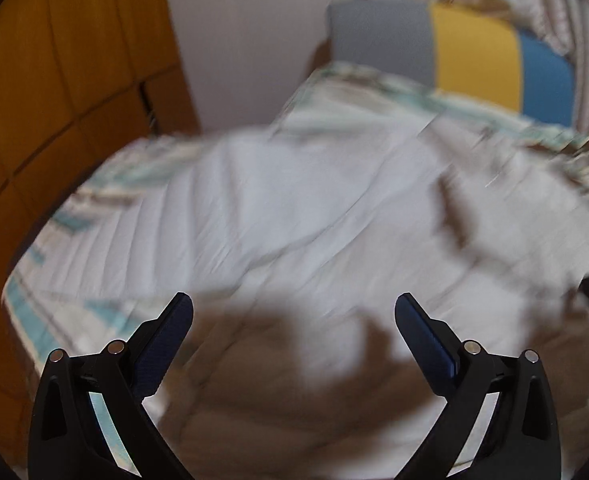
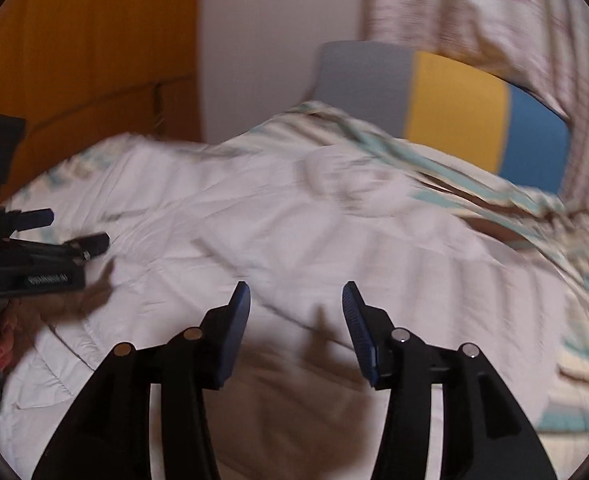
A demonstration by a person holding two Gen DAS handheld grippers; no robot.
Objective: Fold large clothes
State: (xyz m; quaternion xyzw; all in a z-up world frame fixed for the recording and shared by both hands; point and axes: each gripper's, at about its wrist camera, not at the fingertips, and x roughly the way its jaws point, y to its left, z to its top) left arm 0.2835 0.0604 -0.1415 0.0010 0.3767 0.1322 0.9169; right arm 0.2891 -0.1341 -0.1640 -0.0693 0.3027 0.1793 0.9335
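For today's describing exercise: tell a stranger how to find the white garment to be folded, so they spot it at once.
Start at the bed's headboard, banded grey, yellow and blue. Below it lies a bedspread striped teal and brown. The white garment is spread across its middle, plain and quilted in lines, unlike the striped cover around it.

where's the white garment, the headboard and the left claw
white garment (image 1: 294, 208): left wrist view, its middle
headboard (image 2: 454, 108): right wrist view, yellow panel
left claw (image 1: 293, 312): left wrist view, gap between open fingertips
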